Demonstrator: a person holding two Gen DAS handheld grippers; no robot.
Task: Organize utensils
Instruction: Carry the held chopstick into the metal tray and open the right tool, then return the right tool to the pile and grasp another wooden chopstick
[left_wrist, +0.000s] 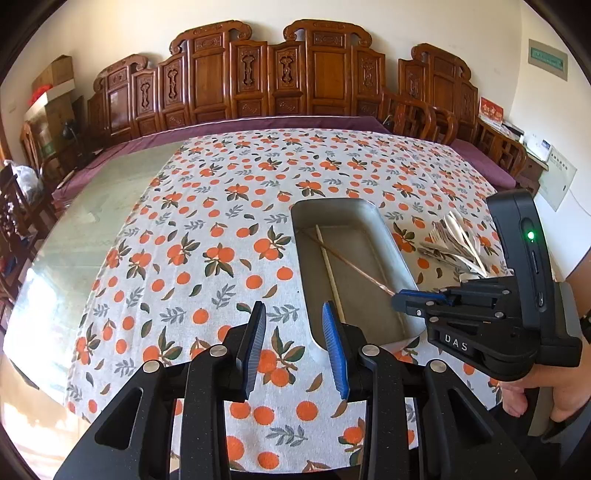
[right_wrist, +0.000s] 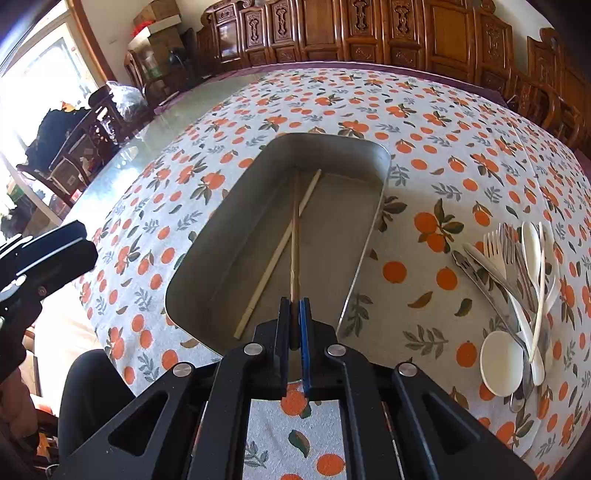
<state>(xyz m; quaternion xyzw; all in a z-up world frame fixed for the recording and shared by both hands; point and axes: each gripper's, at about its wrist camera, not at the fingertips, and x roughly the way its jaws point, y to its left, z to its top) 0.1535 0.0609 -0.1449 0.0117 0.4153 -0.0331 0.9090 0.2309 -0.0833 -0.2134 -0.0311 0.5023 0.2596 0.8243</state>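
Inside tray (right_wrist: 373, 206), two chopsticks (right_wrist: 280, 243).

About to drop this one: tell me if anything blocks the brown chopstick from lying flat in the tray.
Only the pale chopstick already in the metal tray; the brown chopstick, held by the right tongs, crosses over it.

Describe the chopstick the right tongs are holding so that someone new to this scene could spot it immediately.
Start at the metal tray on the orange-print tablecloth. Two chopsticks cross inside it. The held one is the dark brown chopstick, its near end clamped in the right tongs; the pale chopstick lying loose is lighter.
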